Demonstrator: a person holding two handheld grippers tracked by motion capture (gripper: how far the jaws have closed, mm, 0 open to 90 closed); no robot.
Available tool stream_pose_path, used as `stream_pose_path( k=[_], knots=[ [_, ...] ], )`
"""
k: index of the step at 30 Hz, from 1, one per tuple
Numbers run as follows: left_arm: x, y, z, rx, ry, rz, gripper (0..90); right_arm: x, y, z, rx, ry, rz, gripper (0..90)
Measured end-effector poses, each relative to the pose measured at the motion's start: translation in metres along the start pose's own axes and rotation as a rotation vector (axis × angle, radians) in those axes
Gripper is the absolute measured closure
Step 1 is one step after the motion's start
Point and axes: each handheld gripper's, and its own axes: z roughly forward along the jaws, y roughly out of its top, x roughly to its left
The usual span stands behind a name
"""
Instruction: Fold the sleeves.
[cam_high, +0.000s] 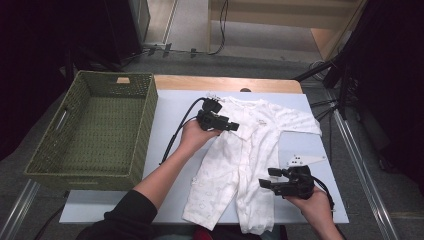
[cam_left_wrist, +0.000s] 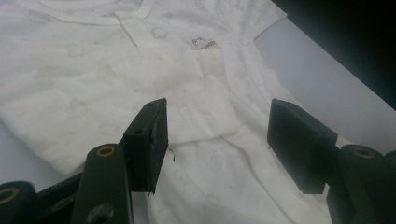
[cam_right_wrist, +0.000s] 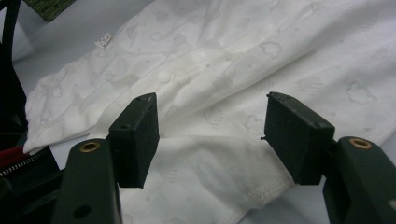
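A white baby romper (cam_high: 245, 150) with a faint cloud print lies flat on the white table top (cam_high: 172, 120), neck at the far end and legs toward the near edge. Its near-left sleeve is folded in over the chest (cam_left_wrist: 140, 88). My left gripper (cam_high: 234, 126) hovers over the chest, and its jaws stand open with nothing between them (cam_left_wrist: 217, 140). My right gripper (cam_high: 265, 178) is held at the hem of the right leg (cam_right_wrist: 219, 186). It is open too (cam_right_wrist: 210, 135), with the cloth below it and apart from the pads.
A green woven basket (cam_high: 146, 127) stands at the table's left edge with nothing in it. A dark tripod leg (cam_high: 344, 90) rises beyond the table's right side. Bare table shows to the right of the romper (cam_high: 325, 200) and between romper and basket.
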Motion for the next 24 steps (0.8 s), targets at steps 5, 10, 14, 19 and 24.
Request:
stream_pose_path(
  k=[5,10,14,19,24],
  knots=[
    [-0.002,-0.009,-0.005,0.001,0.003,0.005,38.7,-0.002,0.001,-0.001,-0.005,0.000,0.018,32.3],
    [-0.004,-0.016,-0.010,0.005,-0.009,0.011,38.7,-0.002,0.001,0.000,-0.009,0.002,0.015,30.6],
    [-0.004,-0.021,-0.013,0.003,-0.014,0.010,38.7,-0.002,0.002,0.000,-0.009,0.000,0.014,30.0],
    [-0.007,-0.031,-0.017,0.008,-0.028,0.013,37.9,-0.006,0.002,0.000,-0.008,0.006,0.013,25.8],
    [-0.011,-0.038,-0.024,0.001,-0.039,0.025,37.1,-0.007,0.003,0.000,-0.023,0.006,0.017,24.9]
  ],
)
